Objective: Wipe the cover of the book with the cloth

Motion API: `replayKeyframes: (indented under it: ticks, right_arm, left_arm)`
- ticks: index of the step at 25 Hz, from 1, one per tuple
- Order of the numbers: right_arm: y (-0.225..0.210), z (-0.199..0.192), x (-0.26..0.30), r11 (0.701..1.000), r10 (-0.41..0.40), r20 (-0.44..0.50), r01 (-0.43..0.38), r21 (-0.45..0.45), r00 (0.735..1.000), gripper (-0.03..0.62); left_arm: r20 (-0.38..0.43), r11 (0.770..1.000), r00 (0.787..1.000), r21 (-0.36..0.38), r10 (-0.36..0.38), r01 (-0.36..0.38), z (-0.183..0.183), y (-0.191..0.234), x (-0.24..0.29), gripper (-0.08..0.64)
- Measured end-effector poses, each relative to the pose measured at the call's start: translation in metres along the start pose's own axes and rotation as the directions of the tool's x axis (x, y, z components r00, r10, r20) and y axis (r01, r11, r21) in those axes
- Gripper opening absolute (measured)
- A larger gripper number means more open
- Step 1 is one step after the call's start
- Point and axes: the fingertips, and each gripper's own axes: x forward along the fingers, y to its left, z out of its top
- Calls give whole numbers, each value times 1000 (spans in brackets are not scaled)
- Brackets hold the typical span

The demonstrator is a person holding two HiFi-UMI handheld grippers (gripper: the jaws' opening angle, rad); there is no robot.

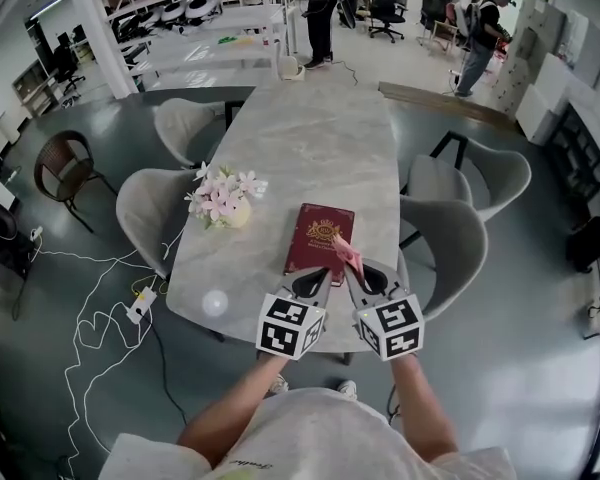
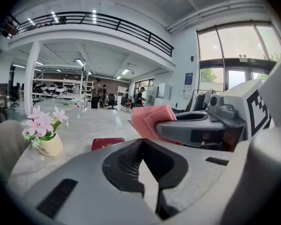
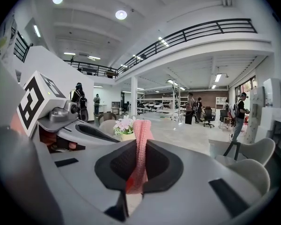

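head view: the person's forearms [image 1: 242,400] hold the left gripper [image 1: 315,280] and right gripper [image 1: 355,271] side by side over the marble surface's [image 1: 310,138] near edge. the red book [image 1: 320,240] lies flat just ahead, and the pink cloth [image 1: 344,251] hangs over its near right corner.
left gripper view — jaws clenched together, the book low beyond them.
right gripper view — jaws grasping the cloth, a flower pot [image 3: 124,126] behind.

The dark red hardcover book [image 1: 318,240] bears a gold emblem and border. At its 4 o'clock, the pink knitted cloth [image 1: 348,254] shows ribbed stitching. The pale grey stone-topped table [image 1: 310,138] is faintly veined. At the book's 9 o'clock are pale pink flowers [image 1: 223,193] in a cream round pot [image 1: 238,214]. The grey plastic left gripper [image 1: 318,276] and right gripper [image 1: 352,271] carry black-and-white marker cubes.
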Motion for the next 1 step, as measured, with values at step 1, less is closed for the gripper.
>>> replayKeyframes:
  ticks: [1]
  right_arm:
    - [0, 1, 0, 1000, -1, 0, 1, -3, 1000, 18]
  left_arm:
    - [1, 1000, 1000, 0, 0, 0, 1, 0, 0, 8]
